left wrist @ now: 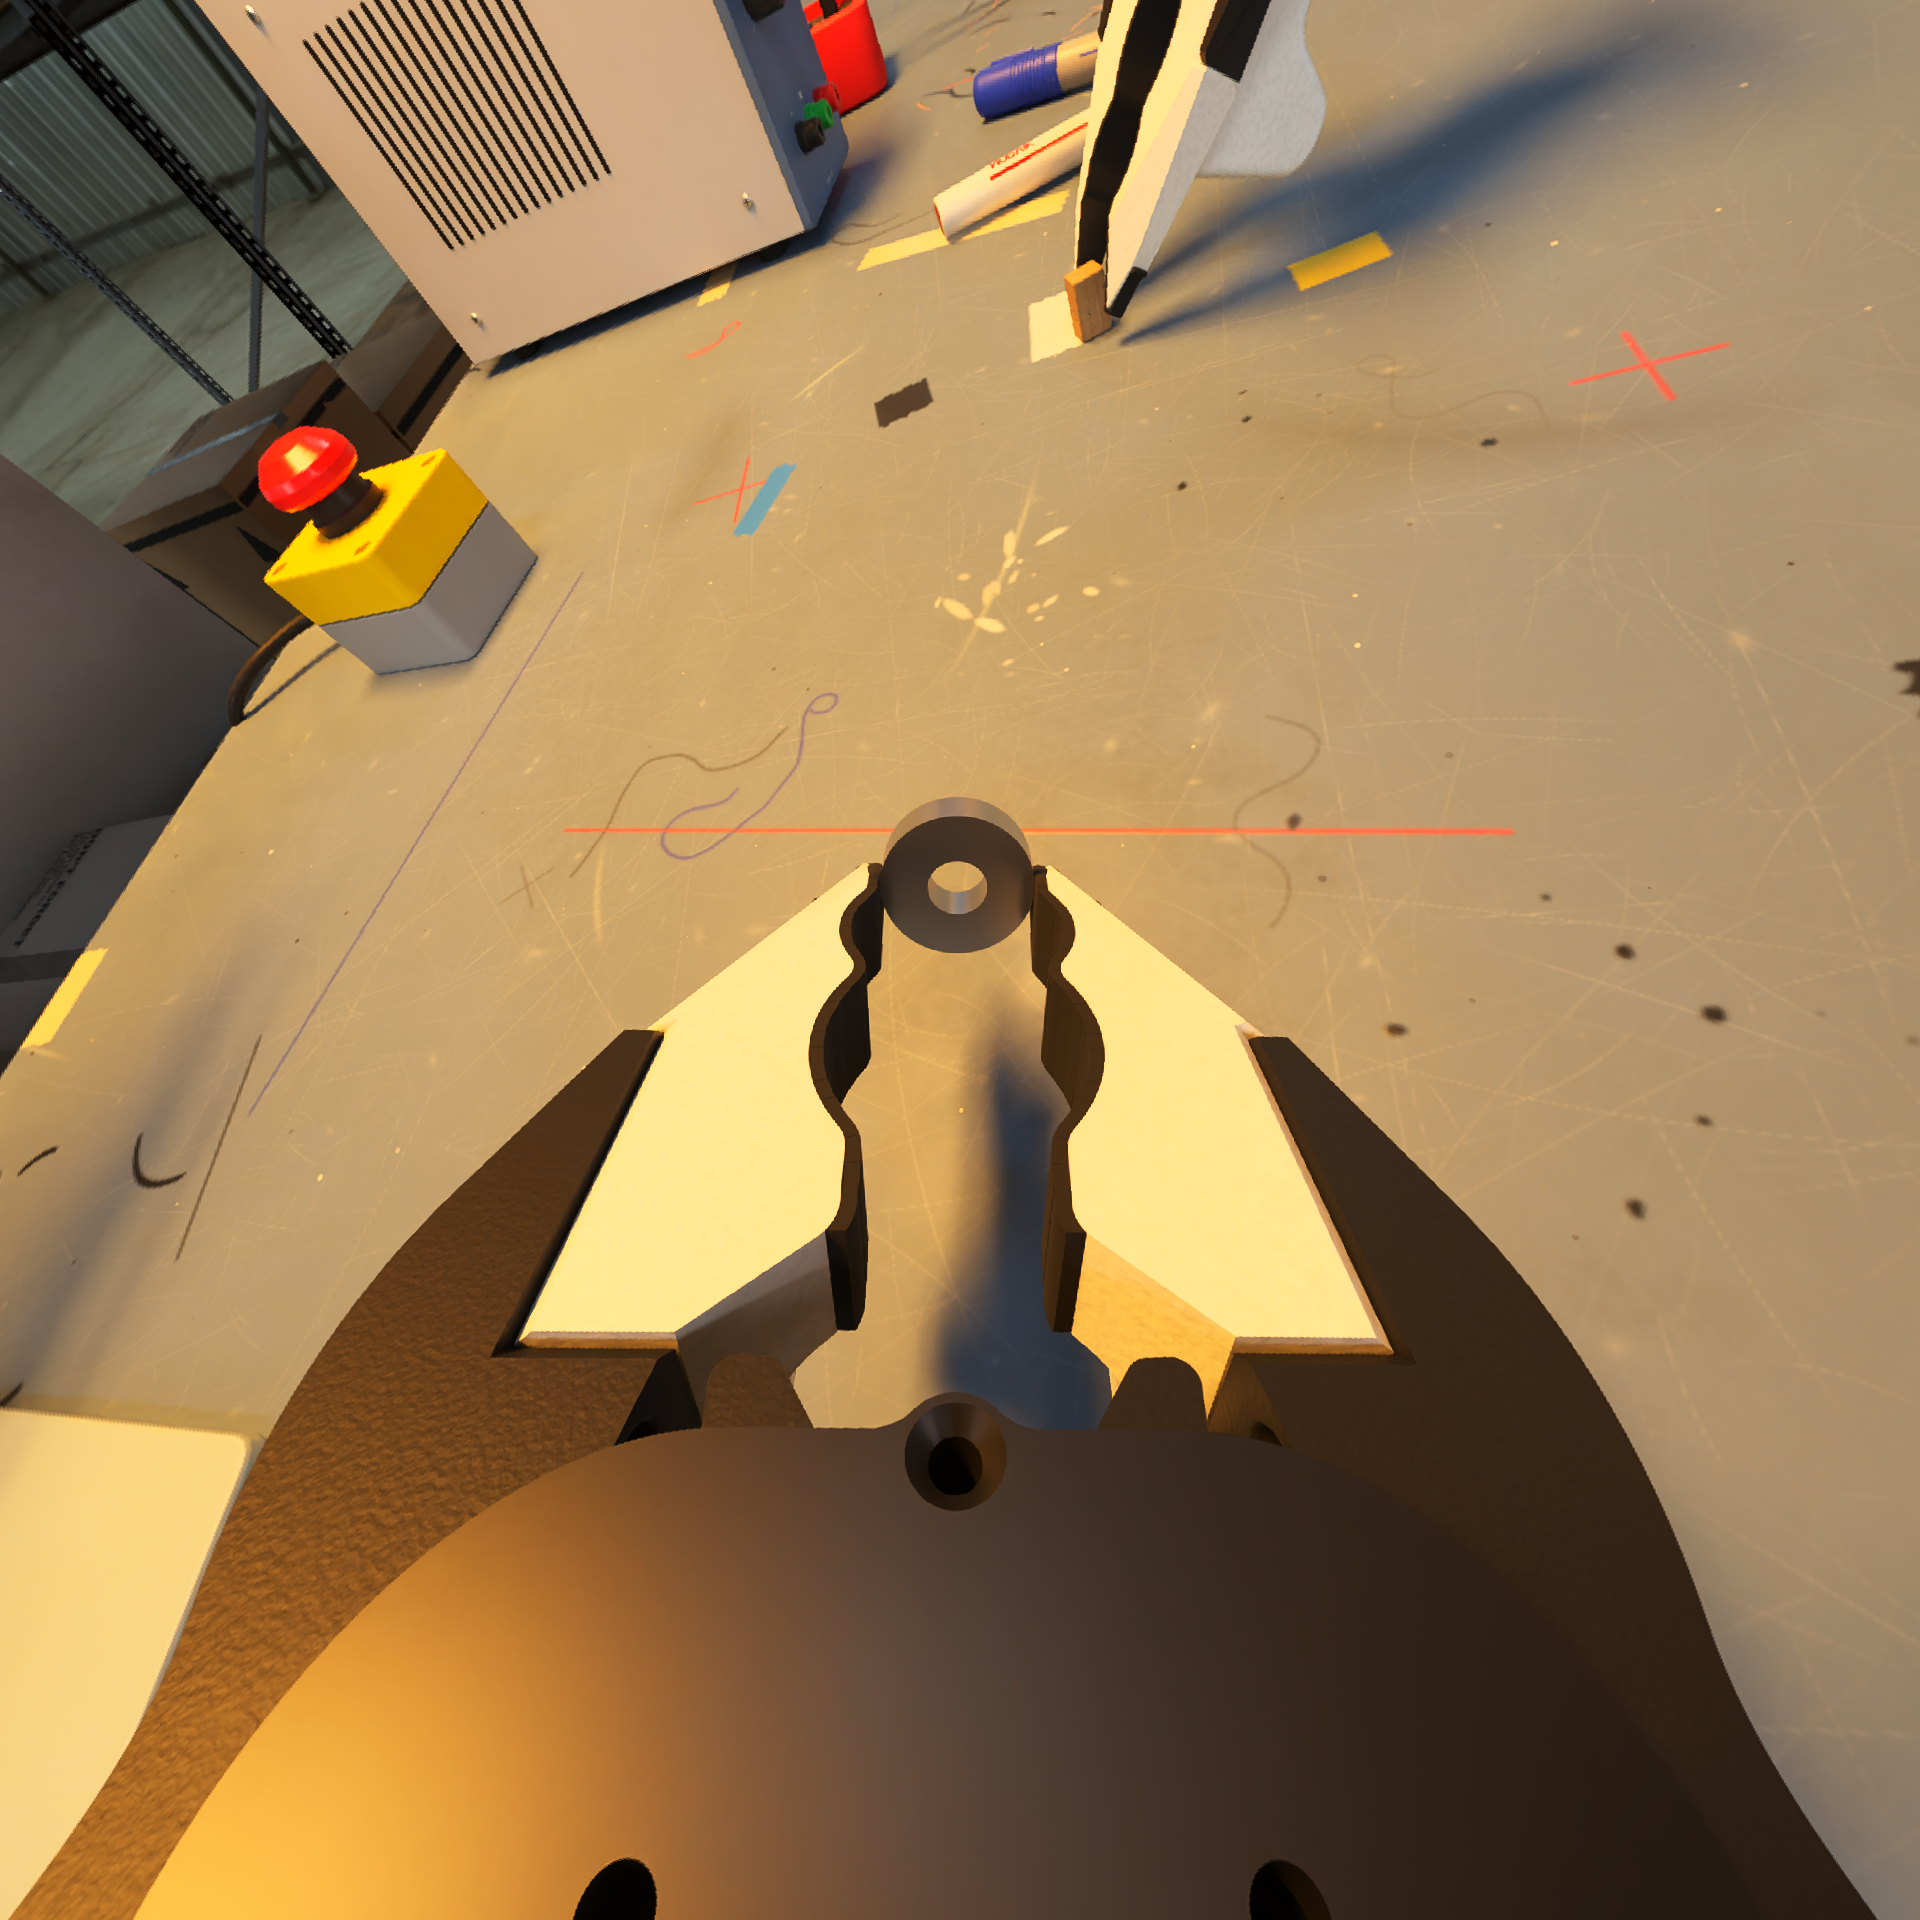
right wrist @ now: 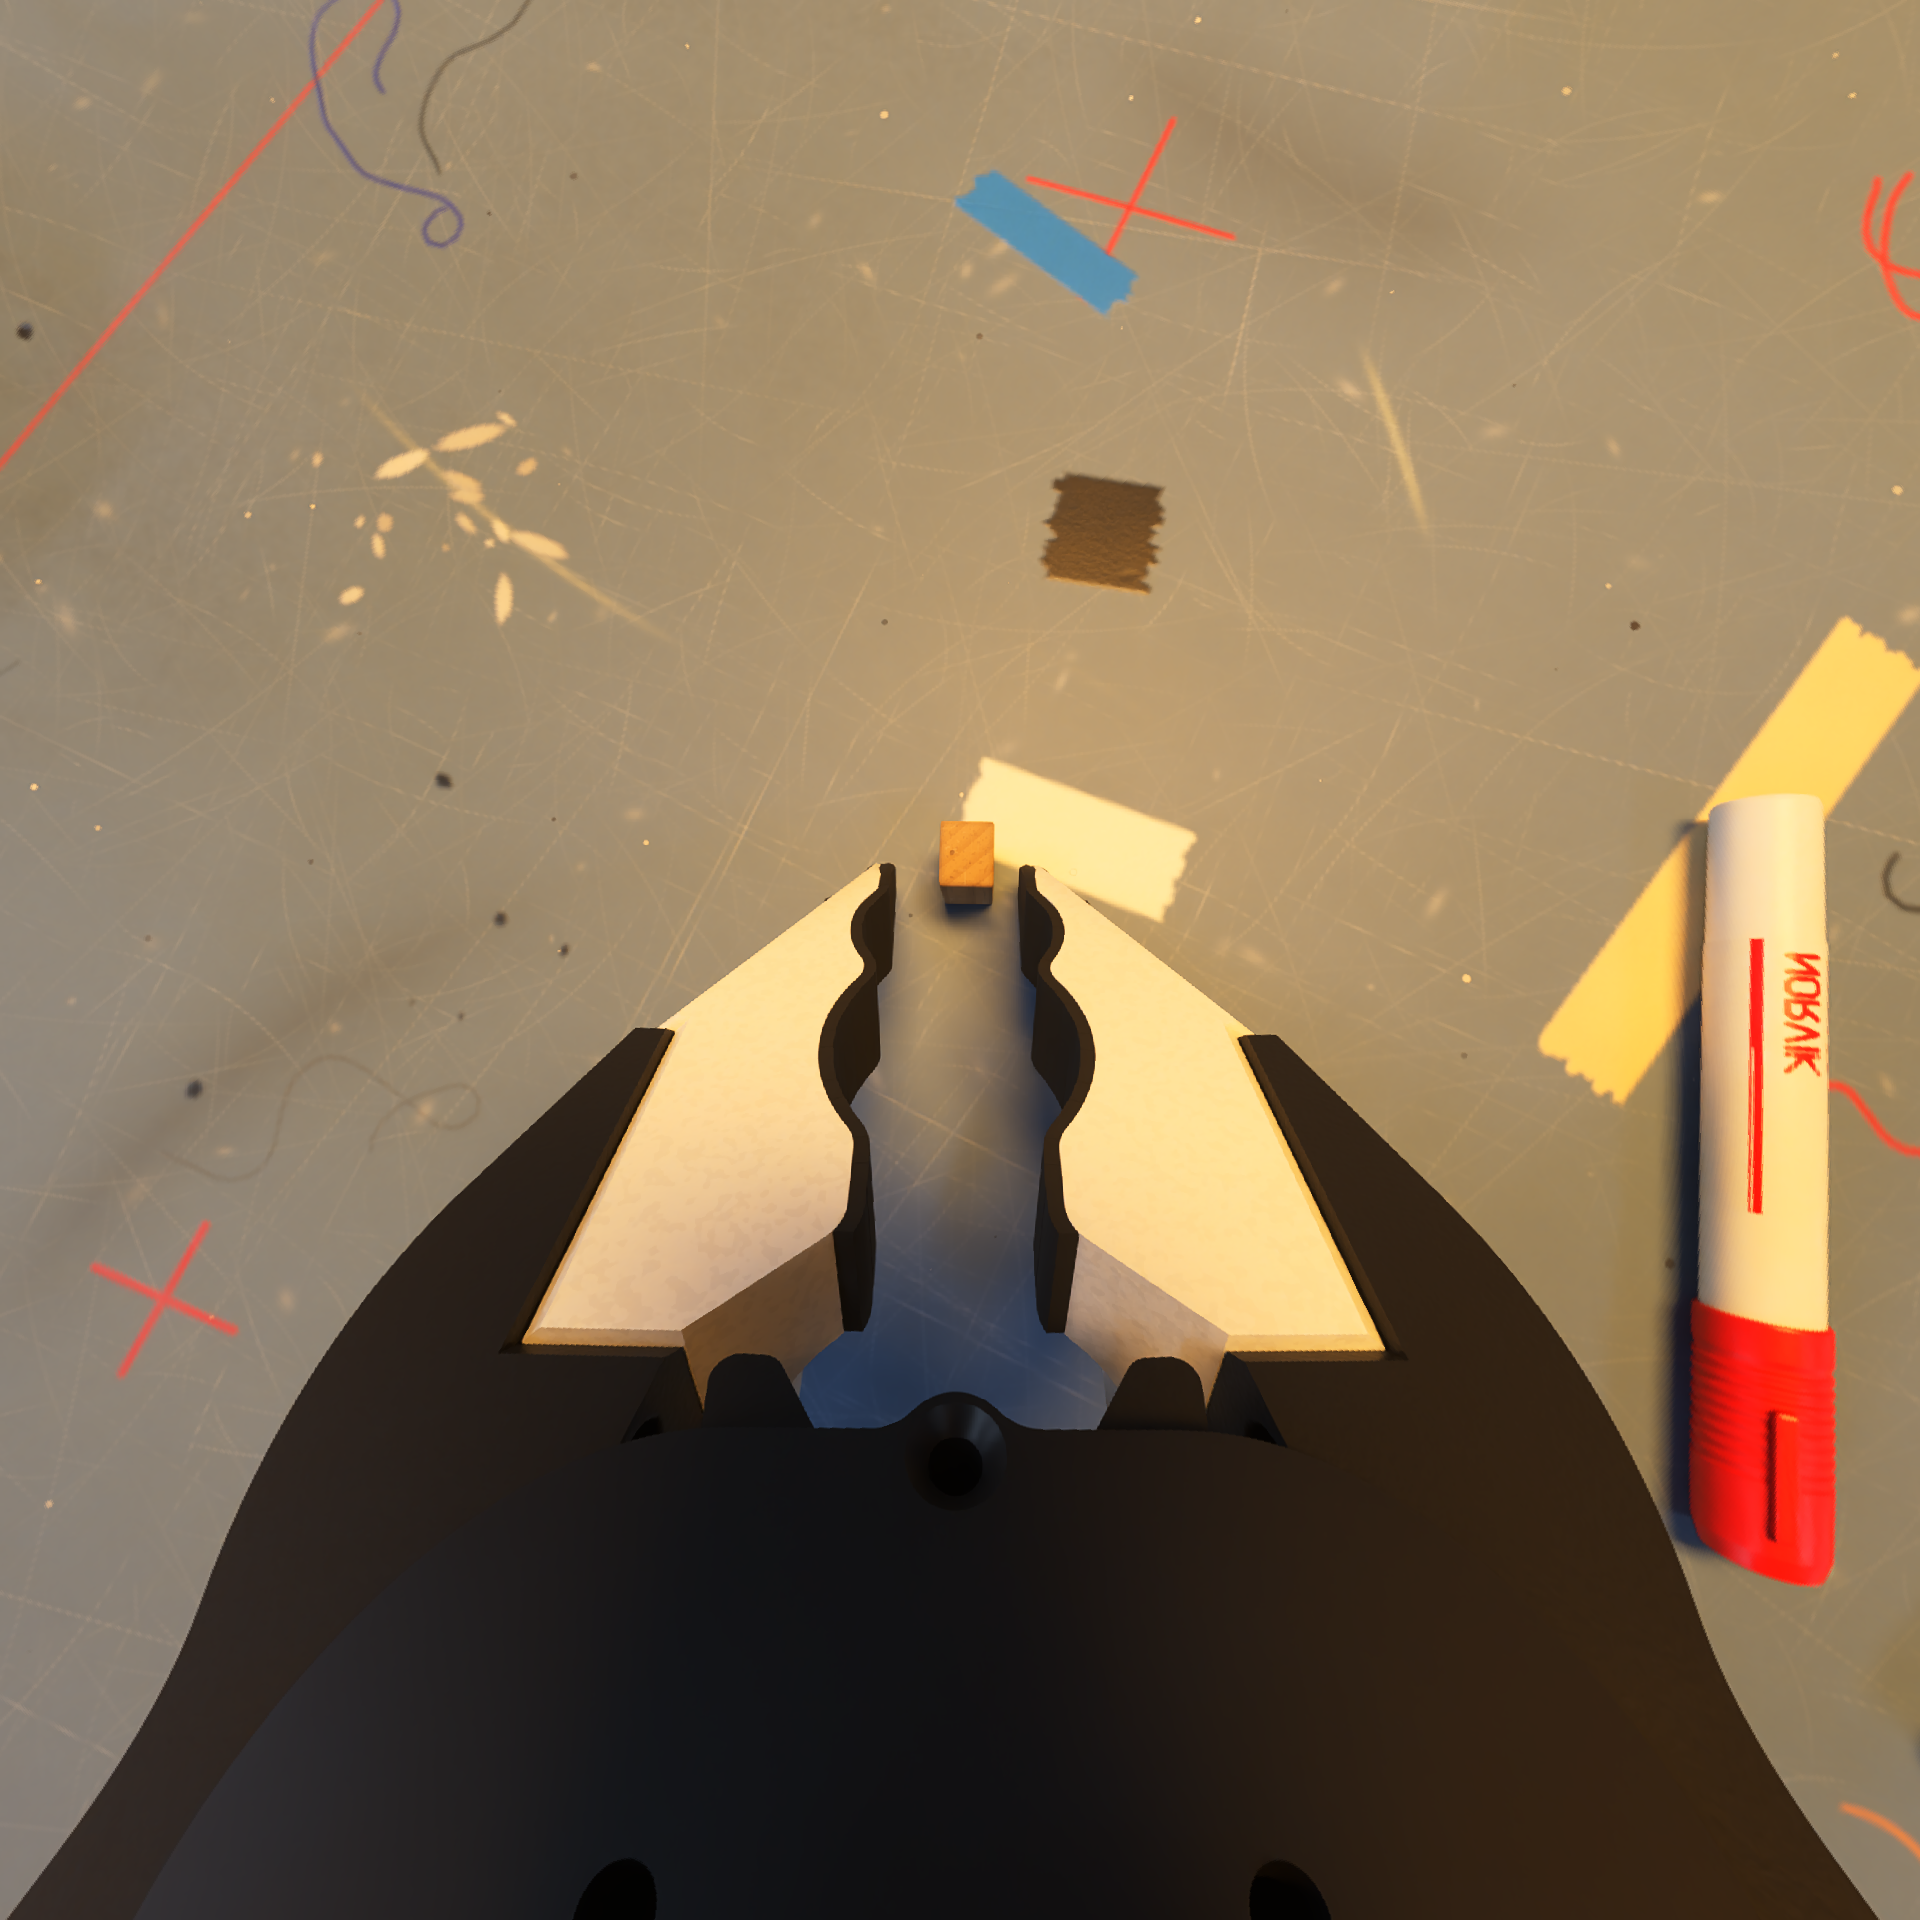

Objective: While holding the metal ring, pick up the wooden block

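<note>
A: Left gripper (left wrist: 956,878)?
B: Narrow gap, tips pinching the grey metal ring (left wrist: 956,875), hole facing the camera, above the scratched table (left wrist: 1351,644).
A: Right gripper (right wrist: 956,878)?
B: Part open, holding nothing. The small wooden block (right wrist: 966,857) sits on the table between its tips, apparently untouched, beside cream tape (right wrist: 1081,836).
A: Nearby?
B: A red-capped marker (right wrist: 1761,1184) right of the block.

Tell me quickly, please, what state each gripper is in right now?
Left gripper: shut on the metal ring.
Right gripper: open, holding nothing, wooden block between its fingertips.
</note>
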{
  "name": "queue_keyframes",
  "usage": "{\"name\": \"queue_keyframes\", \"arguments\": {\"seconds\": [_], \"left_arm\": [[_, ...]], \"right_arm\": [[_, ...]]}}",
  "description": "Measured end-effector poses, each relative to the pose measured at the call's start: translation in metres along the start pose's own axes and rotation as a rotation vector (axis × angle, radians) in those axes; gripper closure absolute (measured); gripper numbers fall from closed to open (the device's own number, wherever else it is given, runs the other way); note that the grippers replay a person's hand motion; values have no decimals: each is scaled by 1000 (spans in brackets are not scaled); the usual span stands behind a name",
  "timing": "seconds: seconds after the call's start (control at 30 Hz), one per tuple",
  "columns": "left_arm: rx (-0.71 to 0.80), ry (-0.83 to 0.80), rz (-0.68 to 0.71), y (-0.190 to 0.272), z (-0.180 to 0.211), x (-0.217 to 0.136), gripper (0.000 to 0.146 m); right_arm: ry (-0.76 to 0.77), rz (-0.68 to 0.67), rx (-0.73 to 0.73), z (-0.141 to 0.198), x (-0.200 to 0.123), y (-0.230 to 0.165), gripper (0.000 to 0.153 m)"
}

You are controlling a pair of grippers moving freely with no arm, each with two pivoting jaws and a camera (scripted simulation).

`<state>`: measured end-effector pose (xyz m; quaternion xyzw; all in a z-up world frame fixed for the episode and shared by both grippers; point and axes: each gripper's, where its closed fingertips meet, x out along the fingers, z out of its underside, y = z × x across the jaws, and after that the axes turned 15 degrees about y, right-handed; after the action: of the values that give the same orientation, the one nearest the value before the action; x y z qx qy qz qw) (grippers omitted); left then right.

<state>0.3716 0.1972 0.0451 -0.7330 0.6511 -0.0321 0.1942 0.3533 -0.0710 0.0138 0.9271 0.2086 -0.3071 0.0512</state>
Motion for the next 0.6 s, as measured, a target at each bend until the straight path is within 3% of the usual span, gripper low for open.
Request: {"name": "queue_keyframes", "arguments": {"seconds": [0.43,0.6], "left_arm": [[0,2,1,0,-1,0,118],[-2,2,1,1,0,1,118]], "right_arm": [[-19,0,8,0,6,1,143],[-2,-59,-42,-12,6,-10,143]]}}
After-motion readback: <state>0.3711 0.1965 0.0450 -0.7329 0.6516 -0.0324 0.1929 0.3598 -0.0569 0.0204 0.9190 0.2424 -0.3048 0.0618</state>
